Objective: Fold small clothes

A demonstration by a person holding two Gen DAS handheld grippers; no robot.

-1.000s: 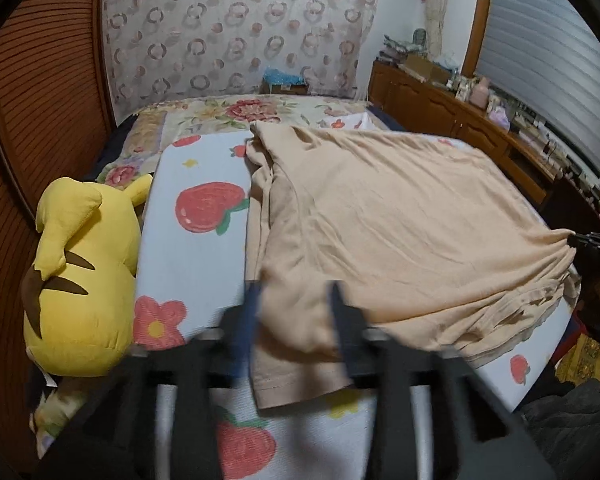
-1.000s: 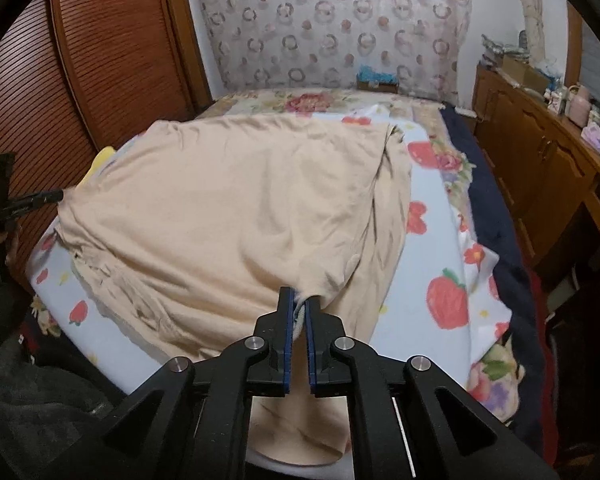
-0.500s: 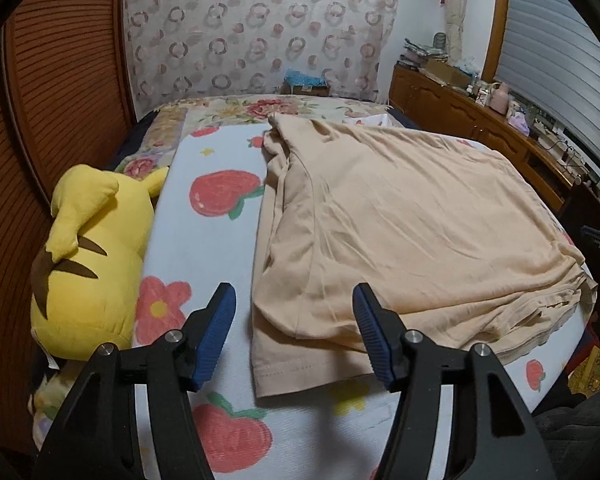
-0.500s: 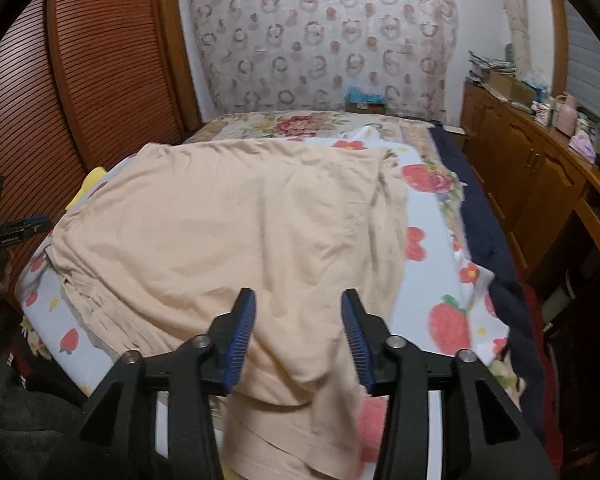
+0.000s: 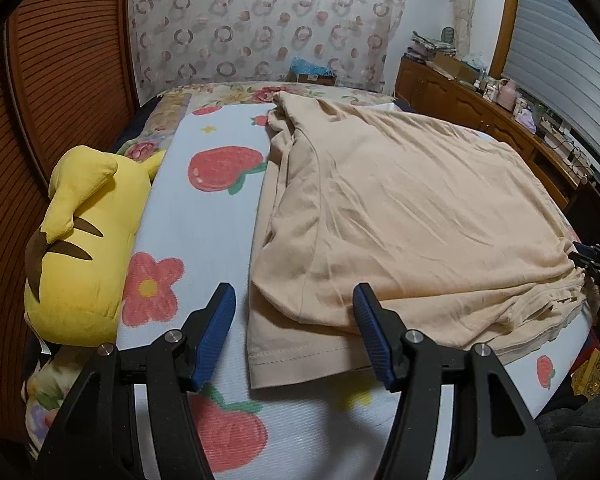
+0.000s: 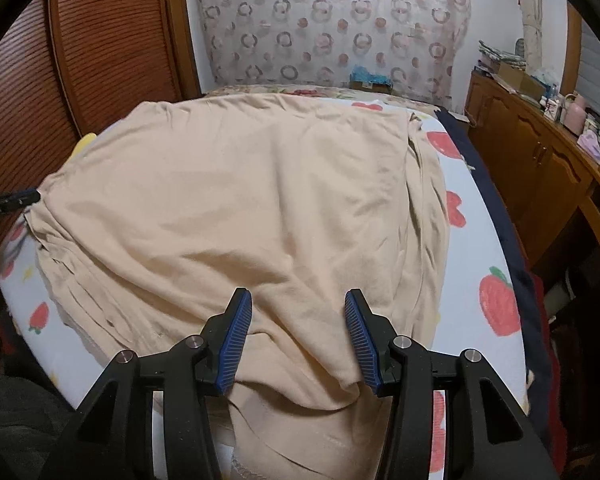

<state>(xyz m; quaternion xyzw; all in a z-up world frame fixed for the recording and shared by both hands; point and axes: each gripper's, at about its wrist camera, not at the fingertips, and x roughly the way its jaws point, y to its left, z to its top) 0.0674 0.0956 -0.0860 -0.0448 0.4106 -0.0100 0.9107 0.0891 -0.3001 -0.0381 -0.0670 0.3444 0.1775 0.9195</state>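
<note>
A beige T-shirt (image 5: 396, 216) lies folded over on itself on a strawberry-print bed sheet (image 5: 204, 208). It fills the right wrist view (image 6: 236, 208) too. My left gripper (image 5: 294, 316) is open and empty, just above the shirt's near left hem corner. My right gripper (image 6: 298, 322) is open and empty, above the shirt's near right edge, where a fold hangs toward the bed's edge. The right gripper's tip (image 5: 592, 260) shows at the far right of the left wrist view. The left gripper's tip (image 6: 12, 202) shows at the left of the right wrist view.
A yellow plush toy (image 5: 80, 240) lies left of the shirt against a wooden slatted wall (image 5: 52, 80). A wooden cabinet (image 6: 540, 168) with clutter runs along the right side. A patterned curtain (image 5: 260, 20) hangs behind the bed.
Both grippers have opened and let go of the shirt. They have pulled back slightly, and the shirt's folded layer now rests on the bed.
</note>
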